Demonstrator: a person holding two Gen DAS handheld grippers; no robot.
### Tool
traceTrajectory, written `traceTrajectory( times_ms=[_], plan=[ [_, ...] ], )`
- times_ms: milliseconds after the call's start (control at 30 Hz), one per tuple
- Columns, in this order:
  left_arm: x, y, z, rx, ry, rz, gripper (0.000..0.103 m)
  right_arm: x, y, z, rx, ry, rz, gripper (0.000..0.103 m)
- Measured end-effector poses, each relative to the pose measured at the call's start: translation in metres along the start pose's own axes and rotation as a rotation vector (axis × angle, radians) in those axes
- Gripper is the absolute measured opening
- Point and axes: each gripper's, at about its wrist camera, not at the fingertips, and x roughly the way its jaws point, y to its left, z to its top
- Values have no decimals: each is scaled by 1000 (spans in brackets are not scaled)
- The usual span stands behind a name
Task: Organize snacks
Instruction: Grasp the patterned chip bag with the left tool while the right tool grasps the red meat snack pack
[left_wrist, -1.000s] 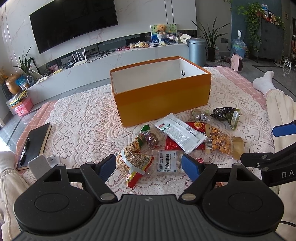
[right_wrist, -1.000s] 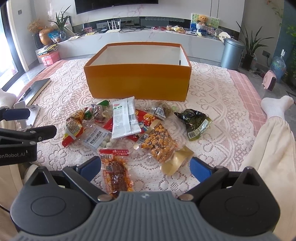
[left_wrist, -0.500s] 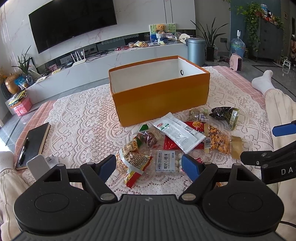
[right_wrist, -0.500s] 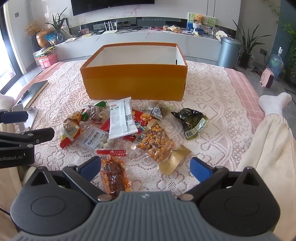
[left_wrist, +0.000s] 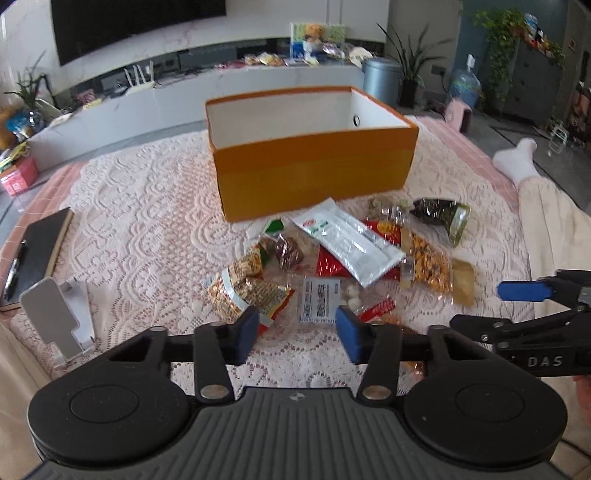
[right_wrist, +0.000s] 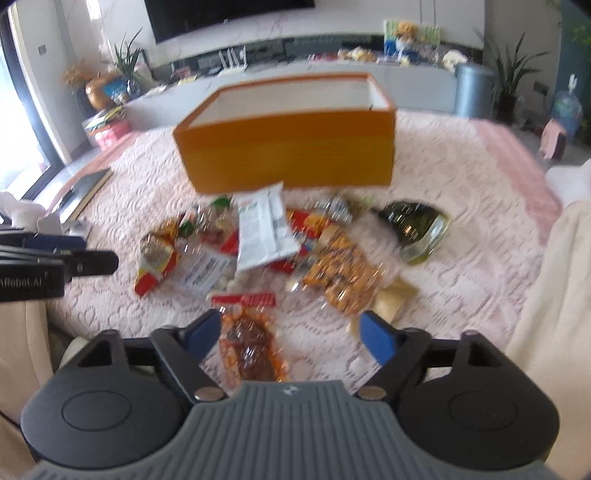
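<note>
I note both sets of jaws have just been closing yet grip nothing, left gripper (left_wrist: 295, 329) and right gripper (right_wrist: 286, 334) partly open over snack packets (left_wrist: 332, 266) lying before the empty orange box (left_wrist: 314, 173), so pickup begins.

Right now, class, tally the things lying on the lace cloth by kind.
Orange box: 1
Snack packets: 9 told apart; the pile overlaps, so some may be hidden
Notebook: 1
Pen: 1
White stand: 1
Total: 13
</note>
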Motion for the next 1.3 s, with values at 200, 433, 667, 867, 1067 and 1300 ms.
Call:
traceTrajectory(
  times_ms=[200,433,667,867,1067,1300],
  plan=[
    [17,13,0,-27,51,28,65,32,10,-7,-14,102,62,73],
    [41,15,-6,2,68,54,80,63,23,-14,-57,194,78,72],
    [68,8,-10,91,15,140,84,79,22,-14,-76,226,64,65],
    [84,22,-5,3,-3,115,85,80,26,-12,-118,202,56,58],
    [97,19,-8,54,4,144,86,74,21,-8,-94,196,77,56],
    [103,21,-5,51,-23,155,81,60,21,-2,-101,143,88,55]
  ],
)
